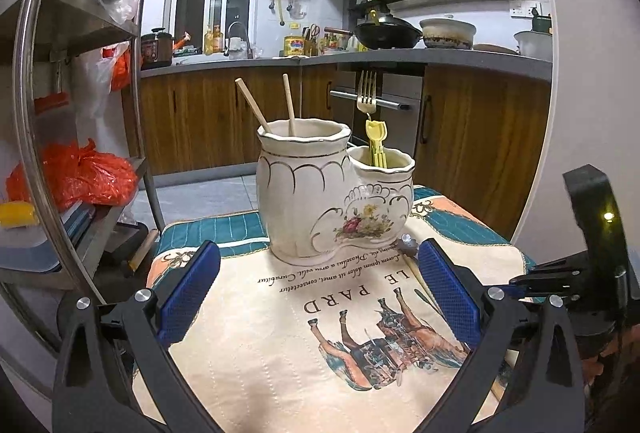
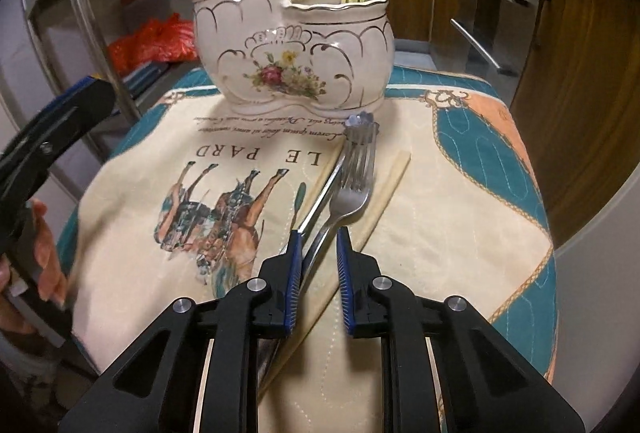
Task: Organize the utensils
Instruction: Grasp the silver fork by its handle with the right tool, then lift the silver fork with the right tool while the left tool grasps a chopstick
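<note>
The right gripper has its jaws narrowed around a steel fork lying on the printed tablecloth; whether the pads actually touch it is unclear. The left gripper is spread wide before the two-compartment ceramic utensil holder.

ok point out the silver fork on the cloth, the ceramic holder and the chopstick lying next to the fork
silver fork (image 2: 352,199), right wrist view, base of the tines
ceramic holder (image 2: 280,65), right wrist view, painted flowers on its front
chopstick (image 2: 390,181), right wrist view, upper shaft, right of the fork
</note>
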`<state>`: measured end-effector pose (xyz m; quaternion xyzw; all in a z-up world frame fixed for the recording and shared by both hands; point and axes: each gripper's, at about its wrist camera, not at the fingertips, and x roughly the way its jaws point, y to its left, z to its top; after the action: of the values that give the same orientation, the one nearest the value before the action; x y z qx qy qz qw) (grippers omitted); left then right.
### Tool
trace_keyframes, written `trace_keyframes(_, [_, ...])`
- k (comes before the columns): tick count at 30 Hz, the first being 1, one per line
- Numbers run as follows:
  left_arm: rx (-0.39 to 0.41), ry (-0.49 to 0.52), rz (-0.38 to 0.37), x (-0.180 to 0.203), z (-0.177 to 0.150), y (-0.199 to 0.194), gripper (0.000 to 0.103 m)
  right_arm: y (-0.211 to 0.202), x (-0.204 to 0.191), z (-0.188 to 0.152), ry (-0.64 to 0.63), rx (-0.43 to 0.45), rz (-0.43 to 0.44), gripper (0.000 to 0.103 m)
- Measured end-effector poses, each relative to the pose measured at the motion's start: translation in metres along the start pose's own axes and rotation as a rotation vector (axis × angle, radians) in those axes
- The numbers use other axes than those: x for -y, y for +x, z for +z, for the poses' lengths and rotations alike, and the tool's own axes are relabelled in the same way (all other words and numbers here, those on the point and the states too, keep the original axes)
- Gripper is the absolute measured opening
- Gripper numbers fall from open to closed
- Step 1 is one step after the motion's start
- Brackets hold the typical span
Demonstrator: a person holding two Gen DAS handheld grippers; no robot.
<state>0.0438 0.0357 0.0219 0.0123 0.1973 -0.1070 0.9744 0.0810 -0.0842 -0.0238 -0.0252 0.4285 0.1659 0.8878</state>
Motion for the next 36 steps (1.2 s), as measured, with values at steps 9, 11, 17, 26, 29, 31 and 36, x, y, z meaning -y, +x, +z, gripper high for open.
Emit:
trace_keyframes(9, [-0.078, 0.015, 0.0, 0.007, 0.0, 0.007, 0.098, 0.008, 0.012, 0.002, 0.052, 0.01, 0.041, 0.012])
trace_keyframes(11, [-0.111, 0.05, 0.008, 0.015, 0.0, 0.01, 0.098, 0.005, 0.017, 0.001, 0.076, 0.031, 0.054, 0.007])
trace_keyframes(17, [-0.177, 0.109, 0.02, 0.035, -0.003, 0.017, 0.098, -0.004, 0.033, -0.003, 0.133, 0.088, 0.145, 0.006])
trace_keyframes(26, [-0.291, 0.109, -0.024, 0.058, -0.016, 0.034, 0.097, -0.038, 0.056, -0.001, 0.13, 0.277, 0.192, 0.006])
trace_keyframes(29, [-0.319, 0.107, -0.045, 0.069, -0.019, 0.039, 0.097, -0.046, 0.066, -0.001, 0.14, 0.326, 0.187, 0.006])
trace_keyframes(31, [-0.334, 0.106, -0.073, 0.076, -0.019, 0.044, 0.096, -0.05, 0.074, 0.0, 0.151, 0.359, 0.186, 0.006])
trace_keyframes(36, [-0.395, 0.114, -0.14, 0.098, -0.02, 0.061, 0.069, -0.061, 0.09, -0.001, 0.162, 0.431, 0.159, 0.006])
